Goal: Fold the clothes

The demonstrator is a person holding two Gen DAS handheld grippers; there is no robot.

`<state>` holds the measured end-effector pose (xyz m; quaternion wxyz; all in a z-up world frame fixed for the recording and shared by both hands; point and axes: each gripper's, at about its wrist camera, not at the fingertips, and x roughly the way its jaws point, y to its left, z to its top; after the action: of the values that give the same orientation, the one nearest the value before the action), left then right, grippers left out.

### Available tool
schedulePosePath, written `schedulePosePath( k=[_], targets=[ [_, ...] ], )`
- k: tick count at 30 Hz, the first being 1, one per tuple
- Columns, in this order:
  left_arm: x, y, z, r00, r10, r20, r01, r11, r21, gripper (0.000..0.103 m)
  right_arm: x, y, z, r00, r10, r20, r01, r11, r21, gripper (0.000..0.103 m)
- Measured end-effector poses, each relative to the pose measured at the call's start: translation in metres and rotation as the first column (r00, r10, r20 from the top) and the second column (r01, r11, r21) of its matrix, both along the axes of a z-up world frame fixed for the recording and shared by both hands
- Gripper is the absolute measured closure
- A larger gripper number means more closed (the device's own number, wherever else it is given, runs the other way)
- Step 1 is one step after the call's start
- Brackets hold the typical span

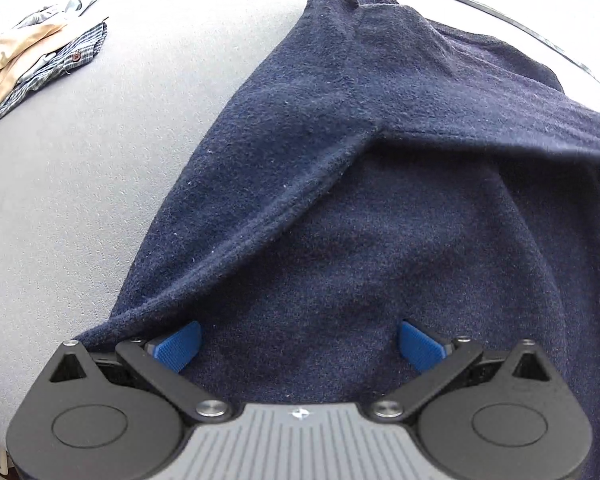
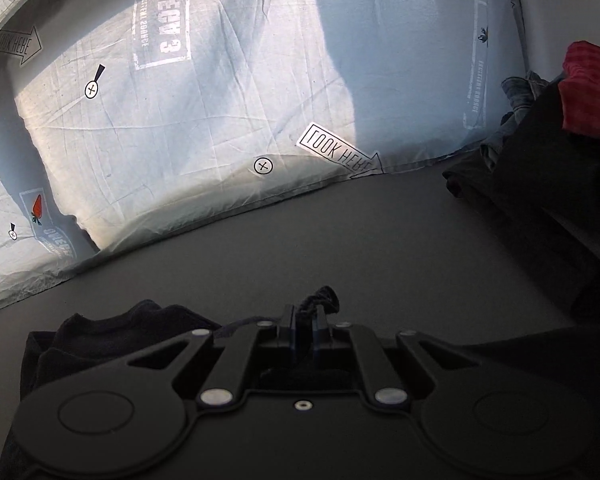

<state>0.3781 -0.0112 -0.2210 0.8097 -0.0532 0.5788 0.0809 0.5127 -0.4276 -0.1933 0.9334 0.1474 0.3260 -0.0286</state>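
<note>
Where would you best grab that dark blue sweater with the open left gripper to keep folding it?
Judging by its pose, at the near left edge of the navy sweater, where a raised fold runs to the corner by the left gripper. That edge lies on the bare grey surface, so one finger could slide under from the left. The right gripper already pinches another bit of dark fabric.

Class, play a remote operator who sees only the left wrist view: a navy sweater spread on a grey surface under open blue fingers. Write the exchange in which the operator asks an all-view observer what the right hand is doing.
Operator: Is the right gripper holding anything?
Observer: Yes. The right gripper is shut on a bunched bit of the navy sweater.
Operator: What lies ahead of it?
Observer: A pale printed pillow.
Operator: Any other clothes nearby?
Observer: A red garment tops a dark pile at the right.
</note>
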Motion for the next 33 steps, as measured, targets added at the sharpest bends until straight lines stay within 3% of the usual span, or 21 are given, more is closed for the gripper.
schedulePosePath(
  k=[5,7,9,11,15,17,23,25,33],
  targets=[
    [0.002,-0.001,0.001,1.000,-0.010,0.000,0.010,1.000,-0.001,0.000,-0.002,0.004,-0.037,0.984,-0.046,-0.174,0.044,0.999,-0.015,0.092],
    [0.000,-0.002,0.001,1.000,-0.016,0.004,0.016,1.000,-0.002,0.000,-0.008,0.007,-0.035,0.983,-0.055,-0.174,0.052,0.998,-0.021,0.087],
    [-0.002,-0.001,0.002,0.999,-0.031,0.014,0.031,0.999,-0.007,0.000,-0.016,0.011,-0.026,0.985,-0.057,-0.161,0.055,0.998,-0.016,0.074],
    [-0.009,0.000,0.006,0.998,-0.048,0.041,0.050,0.998,-0.035,0.000,-0.026,0.015,-0.017,0.988,-0.056,-0.141,0.057,0.998,0.007,0.071],
    [-0.024,0.003,0.018,0.991,-0.077,0.113,0.089,0.990,-0.110,0.000,-0.049,0.029,-0.005,0.993,-0.025,-0.112,0.035,0.995,0.093,0.071],
    [-0.033,0.010,0.027,0.984,-0.078,0.162,0.107,0.977,-0.182,0.000,-0.063,0.040,-0.001,0.995,-0.001,-0.102,0.015,0.991,0.135,0.071],
    [-0.060,0.038,0.059,0.952,-0.081,0.297,0.190,0.913,-0.362,0.000,-0.105,0.087,-0.002,0.992,0.047,-0.120,-0.026,0.985,0.170,0.071],
    [-0.067,0.048,0.068,0.942,-0.080,0.326,0.209,0.899,-0.386,0.000,-0.118,0.105,-0.004,0.989,0.059,-0.137,-0.033,0.982,0.186,0.071],
    [-0.082,0.106,0.072,0.953,-0.023,0.301,0.149,0.902,-0.405,0.000,-0.160,0.177,-0.008,0.979,0.120,-0.164,-0.075,0.963,0.259,0.072]
  ],
)
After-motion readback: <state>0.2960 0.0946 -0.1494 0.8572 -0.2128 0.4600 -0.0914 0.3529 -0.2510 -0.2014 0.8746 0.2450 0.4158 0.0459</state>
